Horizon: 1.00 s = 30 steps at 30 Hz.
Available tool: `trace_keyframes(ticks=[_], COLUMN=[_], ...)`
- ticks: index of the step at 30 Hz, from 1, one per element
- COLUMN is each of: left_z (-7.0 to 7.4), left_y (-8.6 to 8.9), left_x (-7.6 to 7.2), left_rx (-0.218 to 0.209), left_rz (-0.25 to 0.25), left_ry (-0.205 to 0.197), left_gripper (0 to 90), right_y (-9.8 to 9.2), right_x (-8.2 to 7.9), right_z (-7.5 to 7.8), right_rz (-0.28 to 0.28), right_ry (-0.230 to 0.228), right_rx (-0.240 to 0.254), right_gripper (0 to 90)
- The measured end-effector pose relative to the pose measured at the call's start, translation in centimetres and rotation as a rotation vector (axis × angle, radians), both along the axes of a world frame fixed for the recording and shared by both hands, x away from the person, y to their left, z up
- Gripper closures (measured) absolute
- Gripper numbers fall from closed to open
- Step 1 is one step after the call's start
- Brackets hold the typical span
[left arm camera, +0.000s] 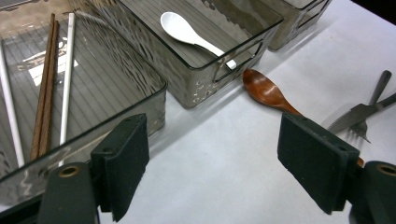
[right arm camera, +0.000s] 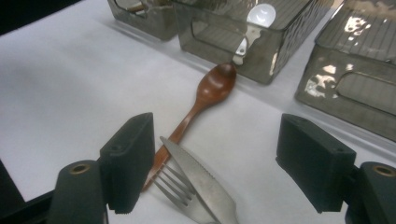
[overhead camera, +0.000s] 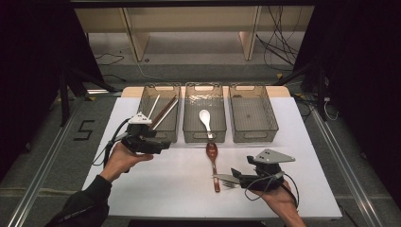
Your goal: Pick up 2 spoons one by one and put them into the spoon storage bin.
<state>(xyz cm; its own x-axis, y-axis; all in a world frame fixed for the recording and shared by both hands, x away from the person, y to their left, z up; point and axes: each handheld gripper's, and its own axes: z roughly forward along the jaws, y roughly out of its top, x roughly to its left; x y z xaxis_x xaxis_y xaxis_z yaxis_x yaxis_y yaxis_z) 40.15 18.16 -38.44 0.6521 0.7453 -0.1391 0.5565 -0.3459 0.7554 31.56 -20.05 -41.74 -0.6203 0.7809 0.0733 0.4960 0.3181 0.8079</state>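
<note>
I have chopsticks (overhead camera: 163, 112) and white spoon (overhead camera: 204, 118) binned, both hand-held grippers, left (overhead camera: 163, 144) and right (overhead camera: 235, 176), released and empty, while wooden spoon (overhead camera: 213, 156), knife (right arm camera: 198, 179) and fork (right arm camera: 180, 189) wait on the desk (overhead camera: 156, 189).

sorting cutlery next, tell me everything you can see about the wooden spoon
The wooden spoon is reddish-brown and glossy, with an oval bowl and a slim straight handle. It lies flat on the white table, bowl toward the middle bin and just short of its wall. Its handle end runs beside the knife and fork; contact is unclear.
</note>
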Motion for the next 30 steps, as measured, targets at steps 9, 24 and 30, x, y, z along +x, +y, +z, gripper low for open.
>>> trace_keyframes(ticks=[9, 24, 30], left_z=[-0.7, -1.9, -1.8], left_y=[1.3, 2.5, 2.3], left_x=[-2.6, -5.3, -5.9], left_rx=[-0.042, -0.047, -0.047], left_rz=[-0.004, 0.002, 0.002], left_ry=[-0.03, -0.041, -0.046], left_gripper=[20.7, 18.9, 18.9], right_y=[2.4, 4.3, 6.0], right_x=[1.9, 5.3, 6.4], right_z=[-0.6, -1.8, -2.6], right_rz=[-0.001, -0.018, -0.001], right_ry=[0.059, 0.198, 0.249], right_rx=[-0.041, -0.114, -0.139], right_gripper=[29.4, 33.8, 39.3])
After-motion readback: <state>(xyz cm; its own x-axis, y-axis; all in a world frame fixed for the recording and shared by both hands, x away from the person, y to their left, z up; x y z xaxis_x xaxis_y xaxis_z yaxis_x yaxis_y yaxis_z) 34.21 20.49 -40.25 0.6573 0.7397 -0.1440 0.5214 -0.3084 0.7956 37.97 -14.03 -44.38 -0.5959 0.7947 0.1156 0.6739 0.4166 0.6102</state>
